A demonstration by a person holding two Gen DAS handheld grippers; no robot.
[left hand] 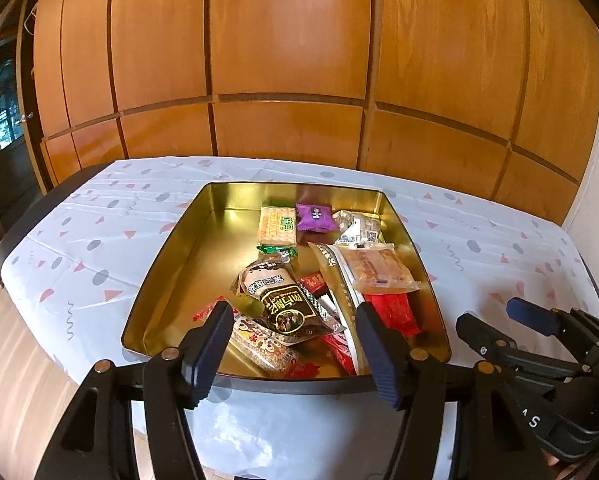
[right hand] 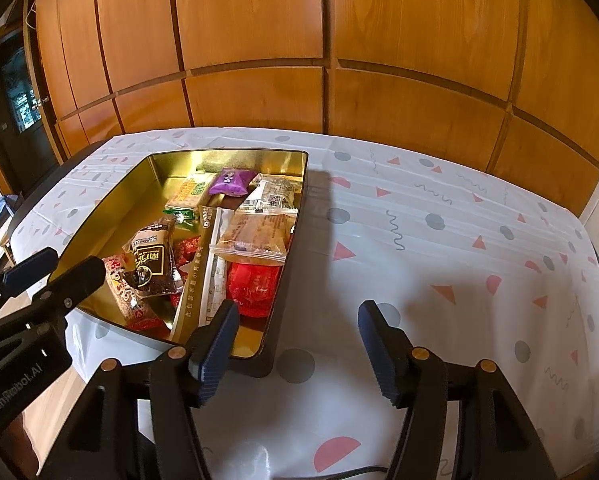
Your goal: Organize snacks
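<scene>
Red packets (left hand: 393,314) lie half buried under other snacks (left hand: 287,312); their print stays unreadable.

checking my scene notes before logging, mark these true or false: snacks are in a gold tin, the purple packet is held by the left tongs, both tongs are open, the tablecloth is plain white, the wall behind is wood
1. Snacks lie in a gold tin. True.
2. The left tongs hold the purple packet. False: it lies at the tin's far end, untouched.
3. Both tongs are open. True: the right tongs are empty too.
4. The tablecloth is plain white. False: it has red and grey shapes.
5. The wall is wood-panelled. True.
</scene>
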